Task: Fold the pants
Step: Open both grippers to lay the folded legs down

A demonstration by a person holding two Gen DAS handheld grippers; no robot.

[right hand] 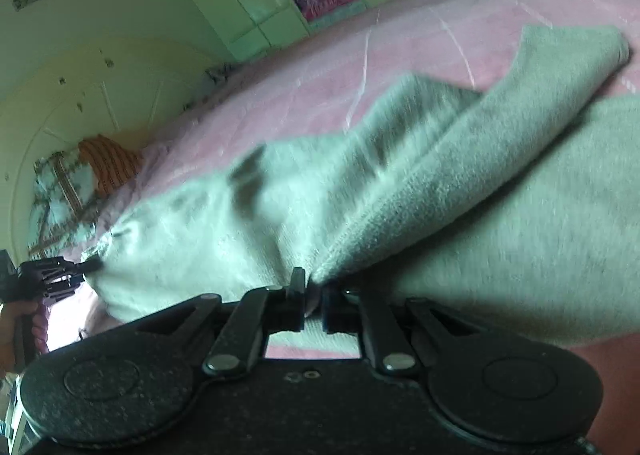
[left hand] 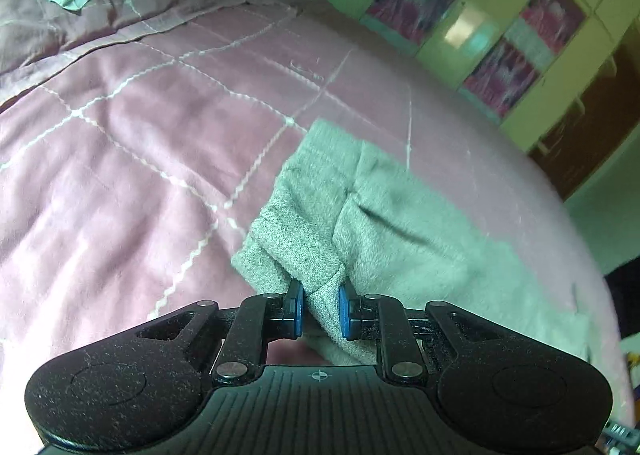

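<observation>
A: Where are the pants right now?

B: The soft grey knit pants (left hand: 384, 215) lie across the pink quilted bedspread with white stitched squares (left hand: 132, 123), partly doubled over. The left gripper (left hand: 320, 309) has its blue pads clamped on a ribbed edge of the cloth, with a thick fold bunched between them. The right gripper (right hand: 314, 295) is pinched nearly tight on another edge of the same garment, and in its view the other gripper shows at the far left, also holding the cloth

A: So both are gripping. What makes this fold come out well?

B: I'd judge they are laying a doubled layer down. Keep both grips firm and the edge between them taut, lower both ends evenly so the top layer lands square on the one beneath, and only let go once the cloth rests flat

A: Any risk?

B: Slack in the middle would leave a wrinkle
</observation>
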